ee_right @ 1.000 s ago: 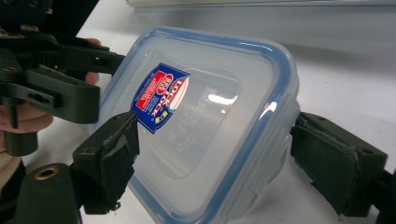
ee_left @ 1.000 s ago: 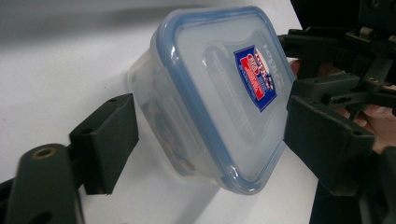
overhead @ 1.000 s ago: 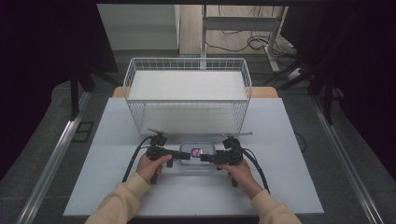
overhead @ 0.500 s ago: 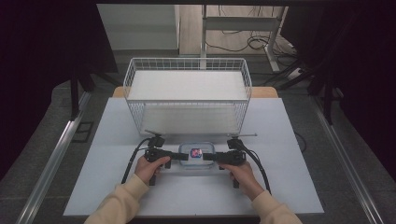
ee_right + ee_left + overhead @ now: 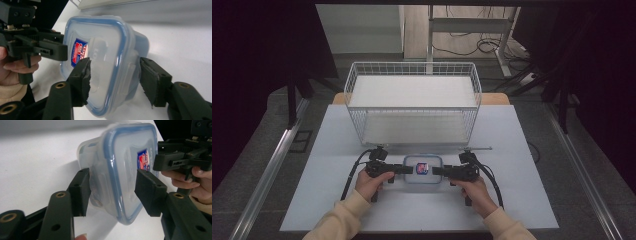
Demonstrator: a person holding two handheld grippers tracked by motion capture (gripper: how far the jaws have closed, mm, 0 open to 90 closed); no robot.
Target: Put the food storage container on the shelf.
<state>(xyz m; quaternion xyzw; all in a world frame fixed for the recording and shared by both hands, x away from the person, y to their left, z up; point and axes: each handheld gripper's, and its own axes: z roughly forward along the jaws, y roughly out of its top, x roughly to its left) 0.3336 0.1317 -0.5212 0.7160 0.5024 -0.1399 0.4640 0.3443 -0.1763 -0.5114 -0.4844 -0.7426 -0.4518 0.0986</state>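
A clear plastic container point(image 5: 422, 170) with a blue-rimmed lid and a red and blue sticker is held between my two grippers, near the front of the white table point(image 5: 532, 150). My left gripper point(image 5: 408, 170) clamps its left end, one jaw on the lid and one under the base point(image 5: 112, 187). My right gripper point(image 5: 437, 171) clamps the right end the same way point(image 5: 113, 72). The container point(image 5: 120, 165) casts a shadow on the table below it. In the right gripper view the container point(image 5: 100, 42) has the left gripper's jaws on its far end.
A white wire basket point(image 5: 412, 63) with a white board inside stands just behind the container, across the back of the table. Black cables trail from both grippers toward the person's sleeves. Bare table lies to both sides and in front.
Both grippers and the container between them have shifted slightly toward the near edge of the table. The grip looks the same.
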